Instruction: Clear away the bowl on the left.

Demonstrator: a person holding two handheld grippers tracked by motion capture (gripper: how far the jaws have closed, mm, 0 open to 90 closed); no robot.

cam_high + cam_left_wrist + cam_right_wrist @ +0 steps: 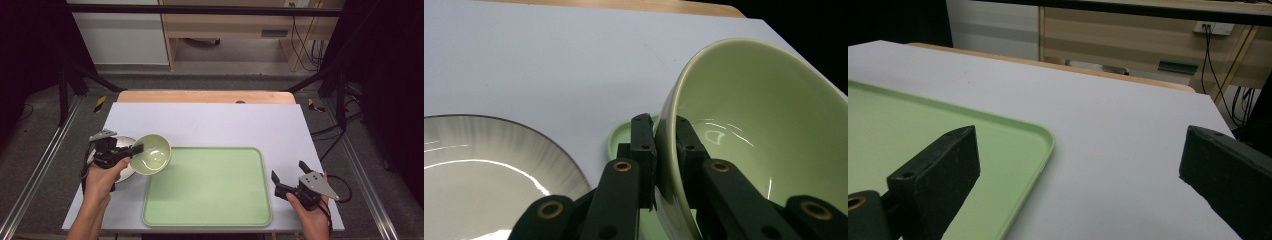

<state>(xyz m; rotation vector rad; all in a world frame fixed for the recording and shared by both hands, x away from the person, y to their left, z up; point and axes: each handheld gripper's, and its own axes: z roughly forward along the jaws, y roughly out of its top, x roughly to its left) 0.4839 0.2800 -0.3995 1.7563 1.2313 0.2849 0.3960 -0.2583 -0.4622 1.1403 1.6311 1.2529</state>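
My left gripper (pixel 136 148) pinches the green bowl (pixel 152 154) by its rim — right gripper (pixel 289 180) gapes wide, holding nothing.

Beyond the table (pixel 205 96), at 12 o'clock, stands a wooden cabinet (pixel 235 25). At 1 o'clock, black cables (pixel 305 40) hang above grey floor (pixel 210 80).

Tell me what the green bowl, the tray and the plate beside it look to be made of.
Green bowl: likely glazed ceramic, given its glossy inside with sharp highlights and its thick rim. Tray: probably plastic or melamine, with a matte green surface and a moulded rounded rim. Plate: apparently glazed ceramic, shiny white with a thin dark rim line.
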